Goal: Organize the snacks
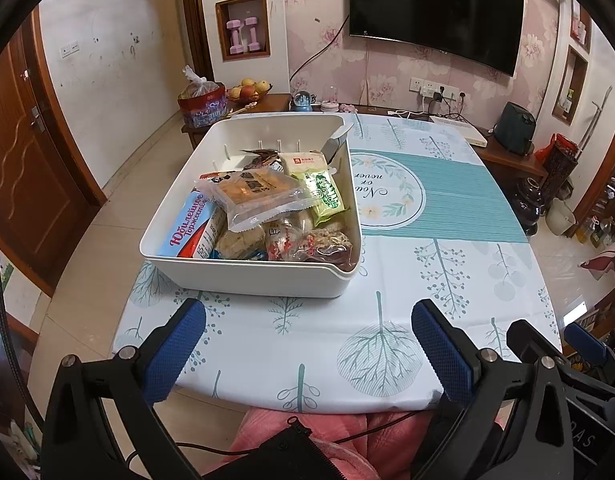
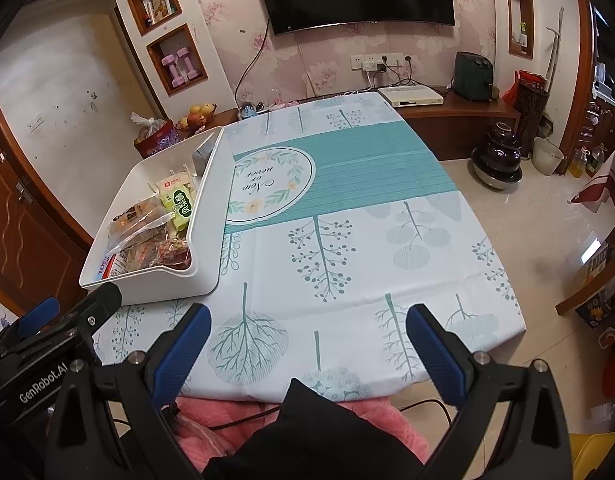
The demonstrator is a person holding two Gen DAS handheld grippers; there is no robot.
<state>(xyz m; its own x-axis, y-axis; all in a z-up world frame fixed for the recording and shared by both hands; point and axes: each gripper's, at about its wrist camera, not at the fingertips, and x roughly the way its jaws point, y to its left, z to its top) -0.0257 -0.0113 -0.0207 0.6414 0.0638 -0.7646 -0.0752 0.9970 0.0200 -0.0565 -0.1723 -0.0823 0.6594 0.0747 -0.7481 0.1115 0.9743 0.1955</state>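
A white plastic bin sits on the left part of a tabletop covered by a cloth printed with teal trees, left of centre in the left wrist view and at middle left in the right wrist view. The bin is heaped with packaged snacks. A blue and white pack at its lower left carries red Cyrillic lettering that reads "Юбилейное". A clear wrapper holding a square biscuit lies on top of the pile. Beside it, toward the right wall, is a green packet with white Chinese characters too small to read. A circular wreath emblem on the cloth reads "Now or never", upside down to the cameras.

The left gripper hovers near the tabletop's near edge, blue-padded fingers spread wide, holding nothing. The right gripper is likewise spread wide and empty. In the right wrist view, the left gripper's black body at lower left bears the white lettering "GenRobot.AI".
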